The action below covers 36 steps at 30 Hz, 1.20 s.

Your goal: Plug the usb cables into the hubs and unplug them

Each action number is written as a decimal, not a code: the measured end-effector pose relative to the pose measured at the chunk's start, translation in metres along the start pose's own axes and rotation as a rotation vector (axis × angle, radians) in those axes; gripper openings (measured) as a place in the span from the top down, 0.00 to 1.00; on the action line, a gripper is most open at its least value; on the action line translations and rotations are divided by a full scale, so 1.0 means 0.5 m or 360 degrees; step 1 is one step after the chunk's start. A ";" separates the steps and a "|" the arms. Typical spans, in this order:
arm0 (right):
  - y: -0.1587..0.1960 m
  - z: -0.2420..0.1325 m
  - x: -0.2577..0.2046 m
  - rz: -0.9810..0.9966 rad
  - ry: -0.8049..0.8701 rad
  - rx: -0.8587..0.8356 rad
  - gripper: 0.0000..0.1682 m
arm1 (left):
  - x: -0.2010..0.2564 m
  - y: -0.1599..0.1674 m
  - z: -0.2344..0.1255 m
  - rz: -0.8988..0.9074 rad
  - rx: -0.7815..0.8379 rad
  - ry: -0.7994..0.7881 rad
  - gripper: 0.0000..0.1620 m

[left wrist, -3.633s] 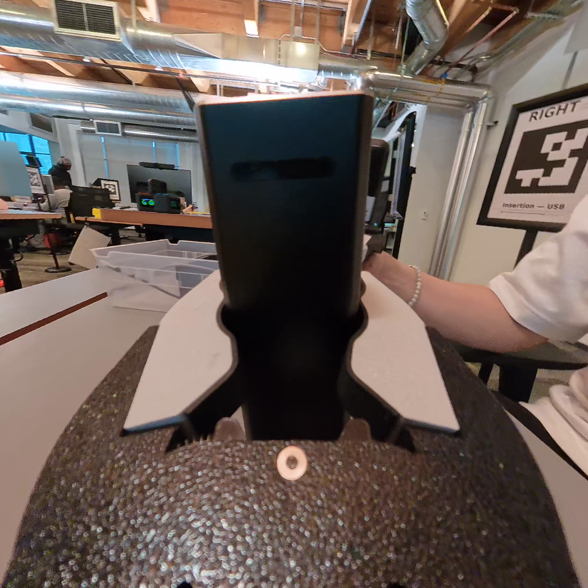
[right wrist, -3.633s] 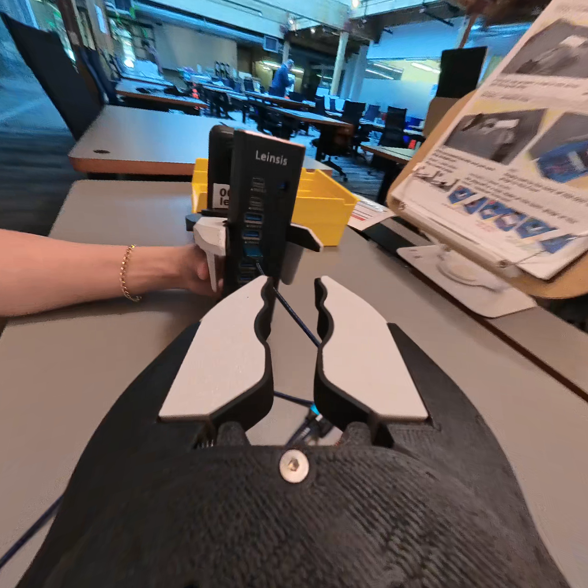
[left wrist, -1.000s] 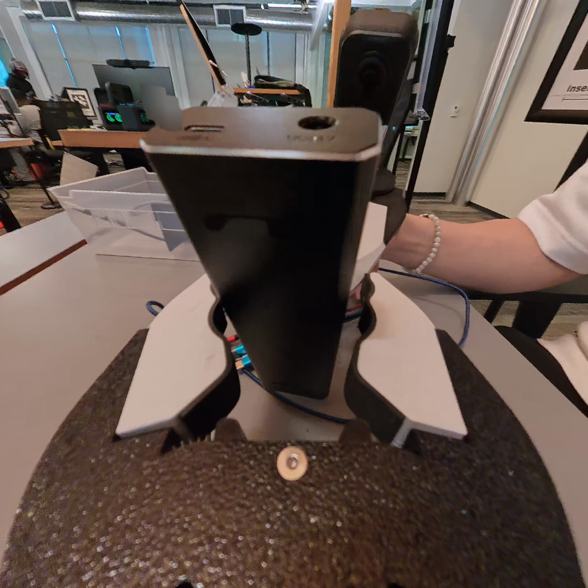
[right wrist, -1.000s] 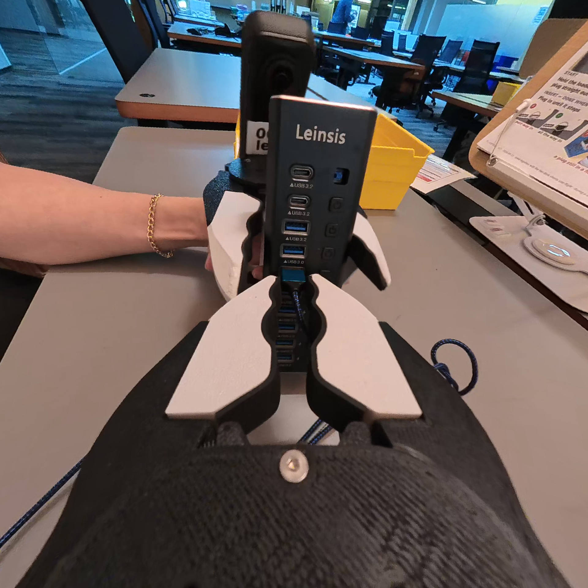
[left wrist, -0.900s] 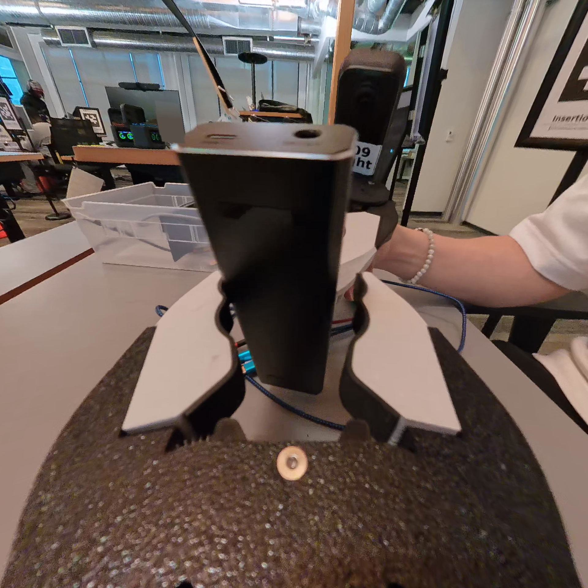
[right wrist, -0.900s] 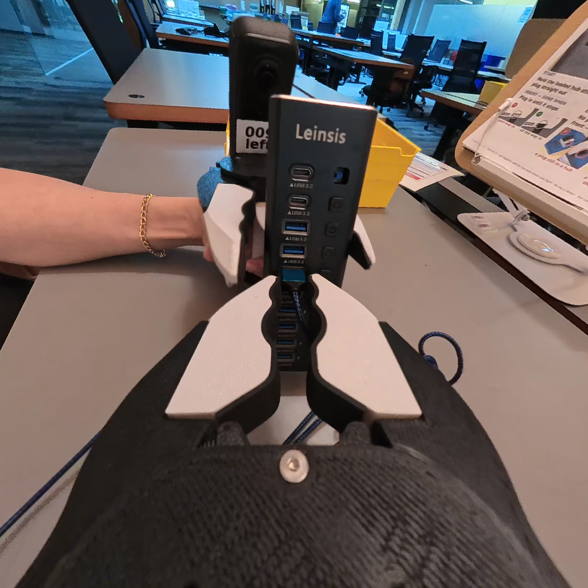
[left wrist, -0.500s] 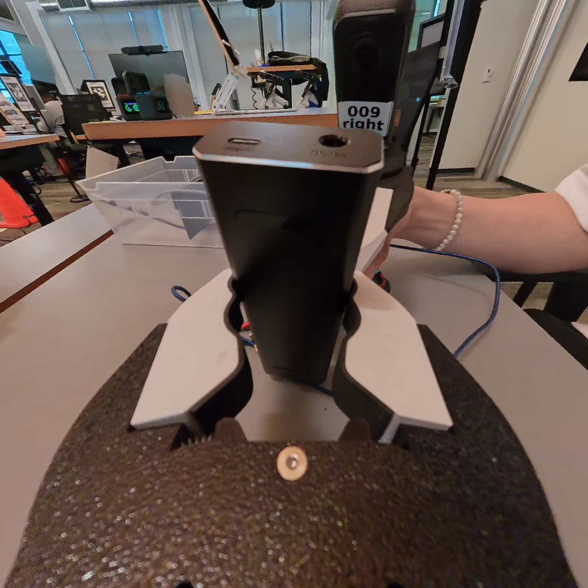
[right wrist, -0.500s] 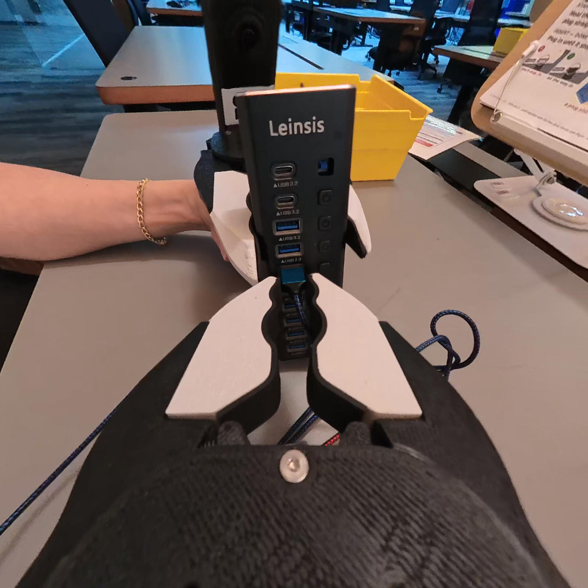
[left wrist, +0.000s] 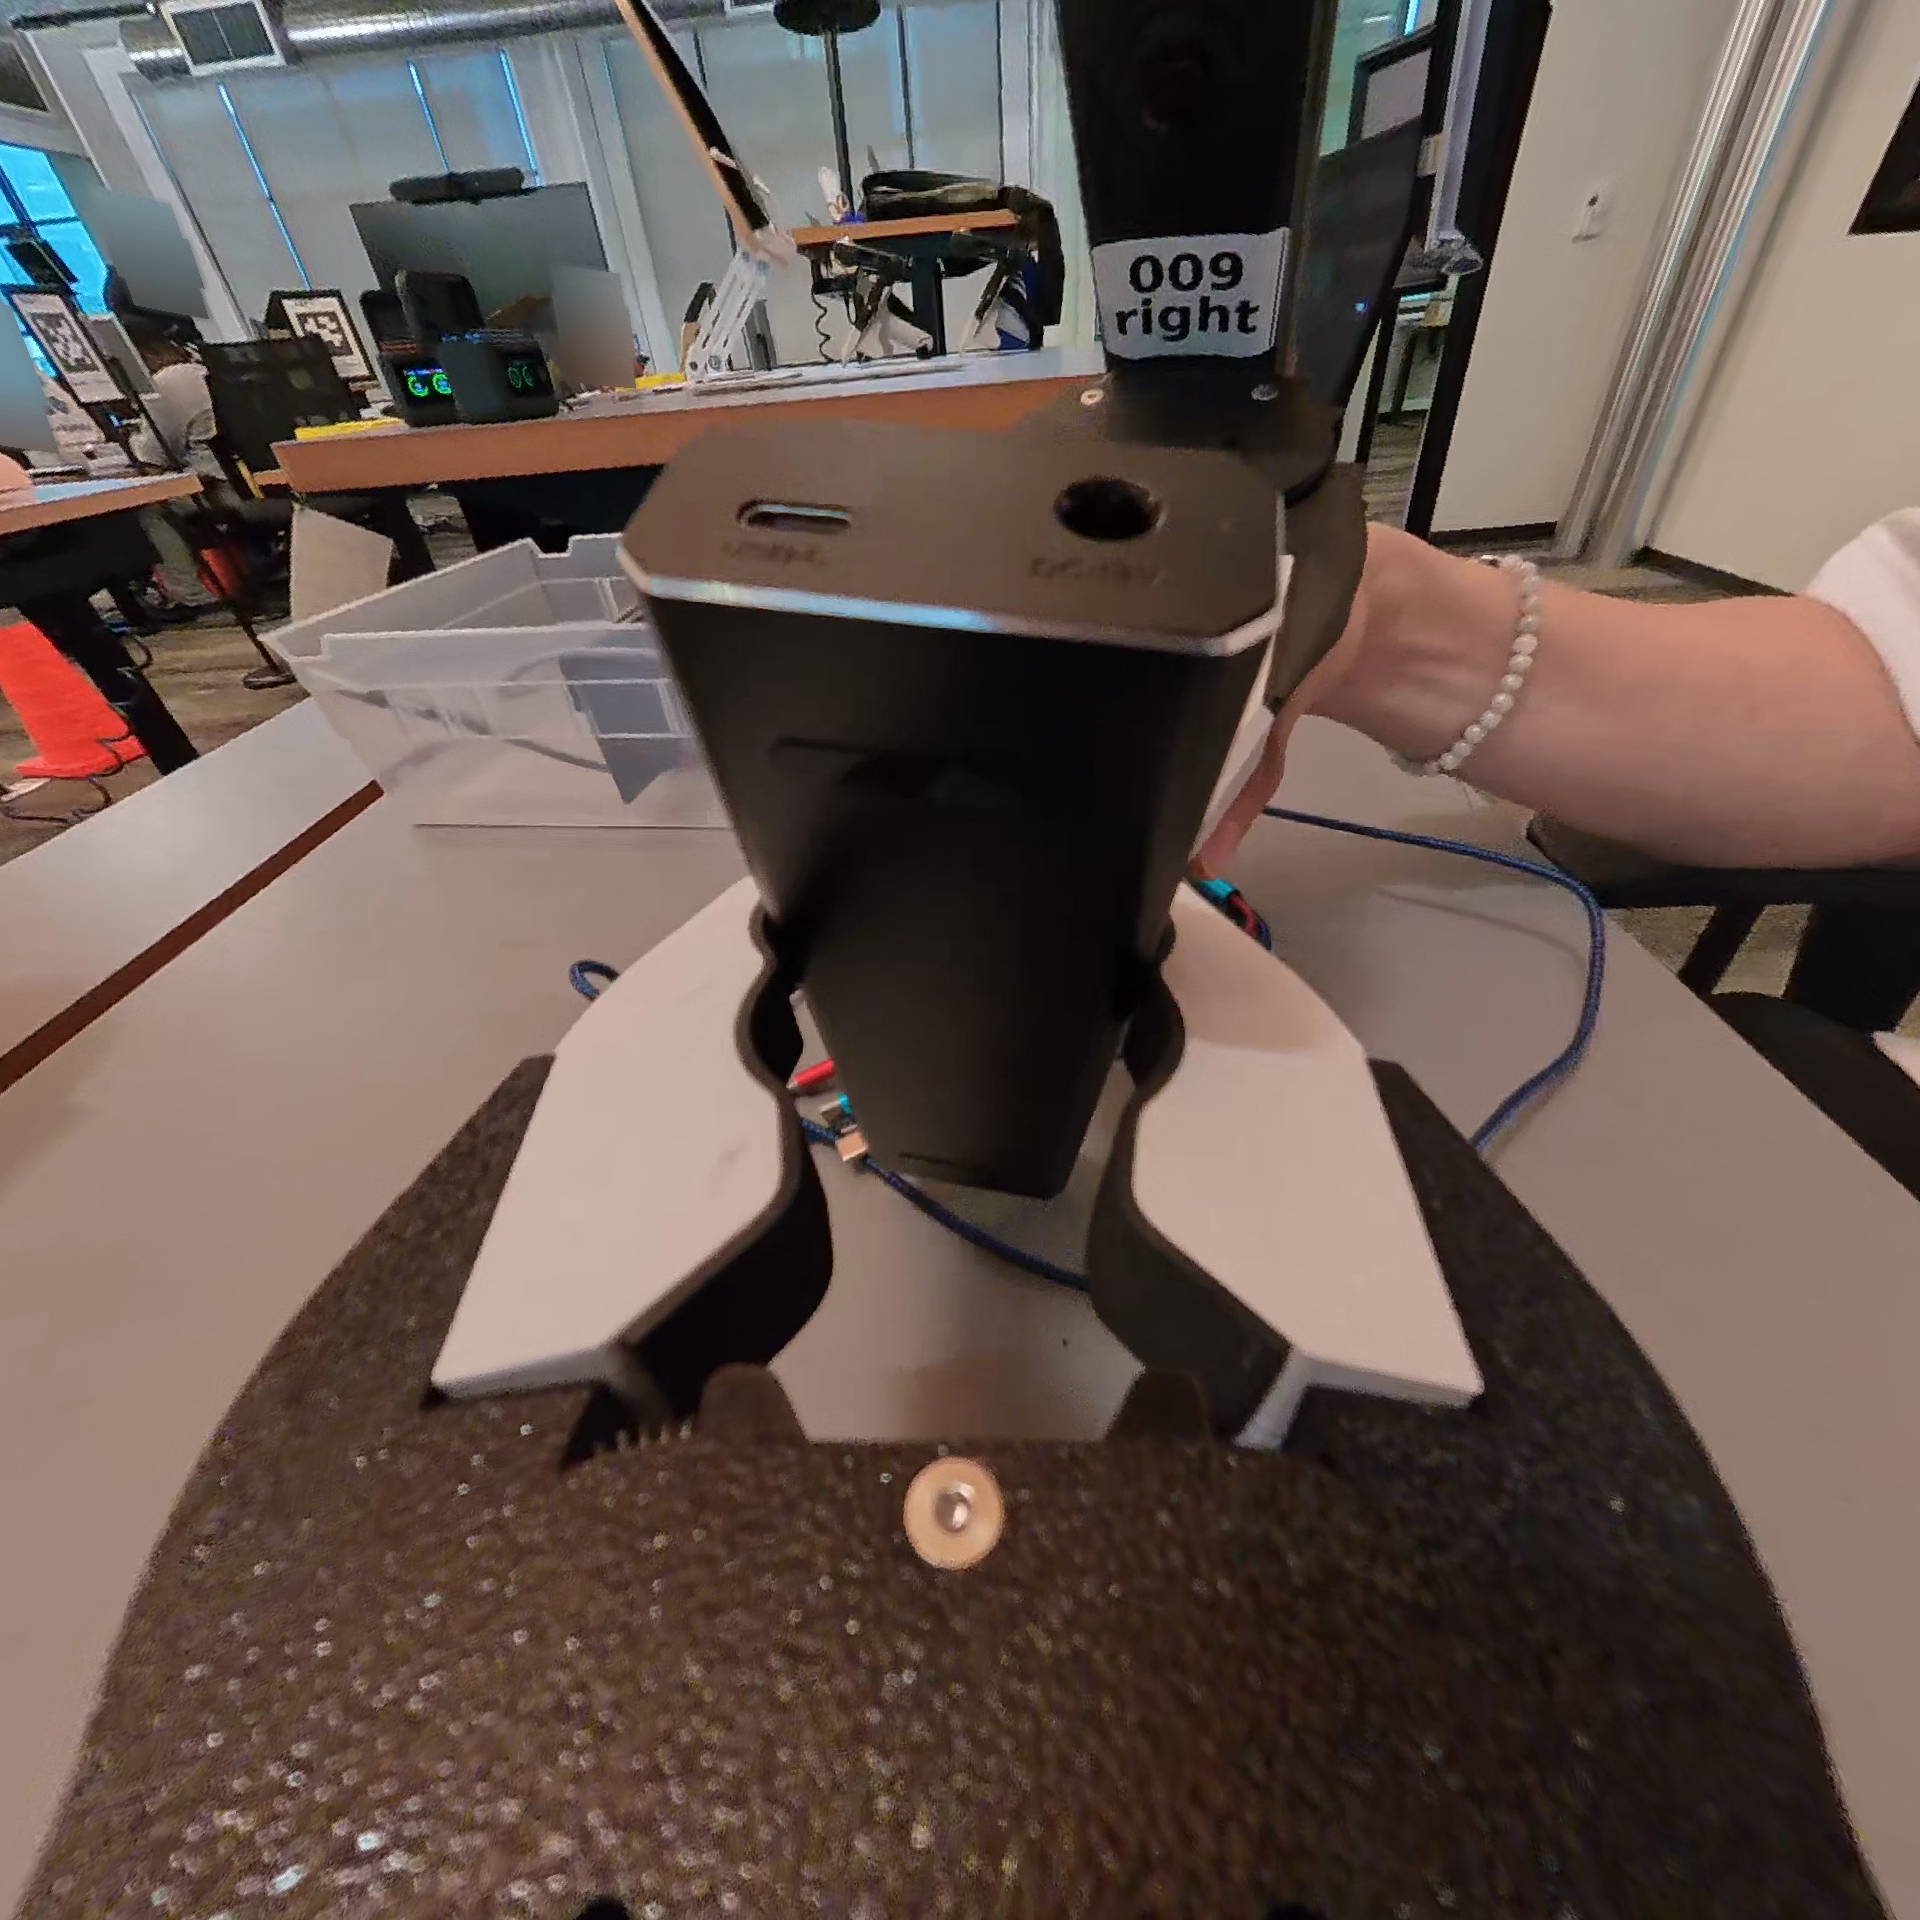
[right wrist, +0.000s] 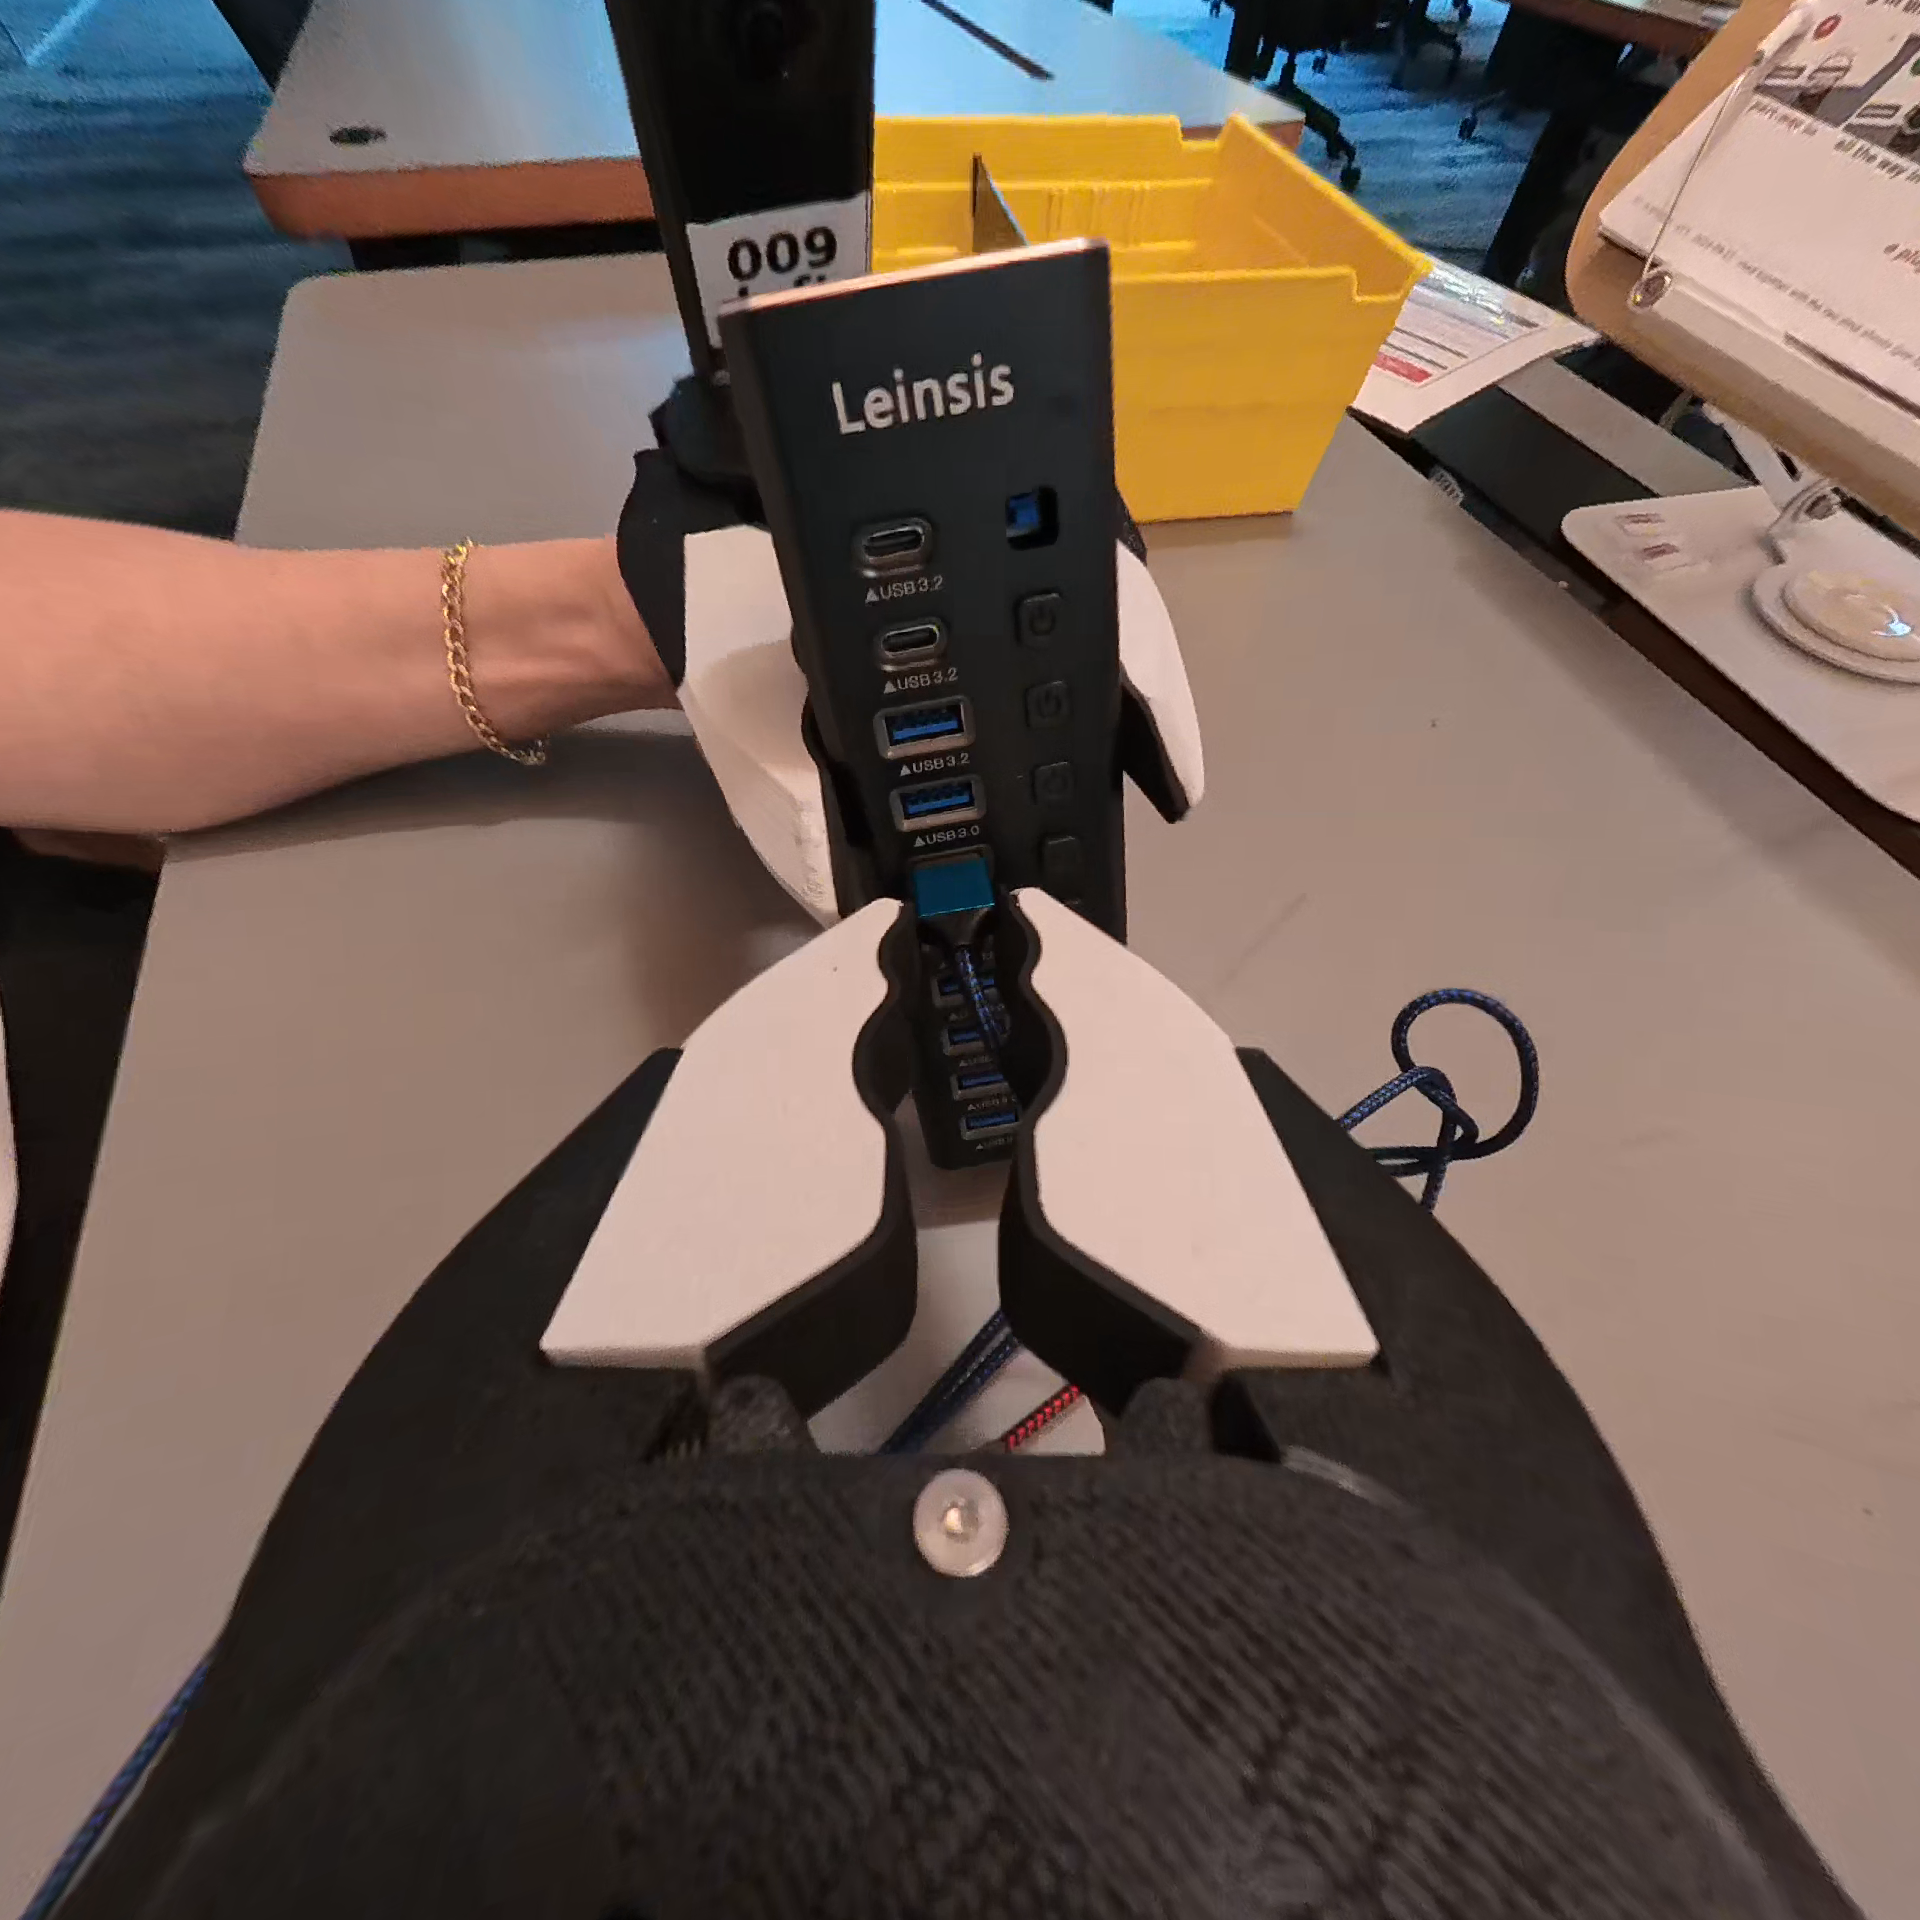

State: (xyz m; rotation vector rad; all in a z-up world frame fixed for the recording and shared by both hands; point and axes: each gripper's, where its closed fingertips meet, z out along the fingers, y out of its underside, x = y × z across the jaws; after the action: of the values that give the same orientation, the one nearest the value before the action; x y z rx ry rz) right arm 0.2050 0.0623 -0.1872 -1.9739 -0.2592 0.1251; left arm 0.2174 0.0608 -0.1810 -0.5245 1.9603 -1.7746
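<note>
**Plug gripped at the hub, pull or push to be settled**

My right tool [right wrist: 961, 914] is clamped on the teal plug [right wrist: 948, 886] of the blue braided cable [right wrist: 1439, 1081], fingertips pinching it right at the face of the black hub [right wrist: 935, 582]. The plug sits in the third of the blue ports, counting down from the top (I cannot tell how deep it is seated). My left tool [left wrist: 961, 987] is clamped on the same hub from behind, holding it upright with its lower end just above the bench [right wrist: 416, 987]. The cable runs back under my right tool and loops loosely on the bench to the right; a red-braided lead [right wrist: 1044, 1415] lies beside it.

I judge this to be the plugging or unplugging stroke itself. The next move calls for a straight line along the port axis, no twist, with the left tool bracing the hub firmly so it doesn't tip. Beyond stands a yellow bin [right wrist: 1195, 343].
</note>
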 end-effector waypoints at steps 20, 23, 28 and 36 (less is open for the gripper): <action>0.009 0.007 0.011 -0.0106 0.0088 -0.0077 0.91 | -0.009 0.011 -0.007 0.0040 -0.0111 -0.0043 0.62; -0.002 0.004 0.001 -0.0128 0.0098 -0.0108 0.92 | -0.003 0.003 -0.011 0.0024 -0.0028 0.0008 0.62; -0.020 -0.009 0.007 -0.0013 0.0072 -0.0001 0.92 | -0.005 -0.020 -0.010 0.0029 0.0003 -0.0043 0.62; -0.018 -0.011 0.013 -0.0038 0.0154 -0.0108 0.98 | -0.013 -0.023 -0.018 0.0018 0.0040 -0.0053 0.62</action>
State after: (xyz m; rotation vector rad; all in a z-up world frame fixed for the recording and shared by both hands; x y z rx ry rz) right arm 0.2114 0.0626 -0.1768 -2.0374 -0.2263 0.0051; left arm 0.2175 0.0706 -0.1685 -0.5301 1.9124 -1.7699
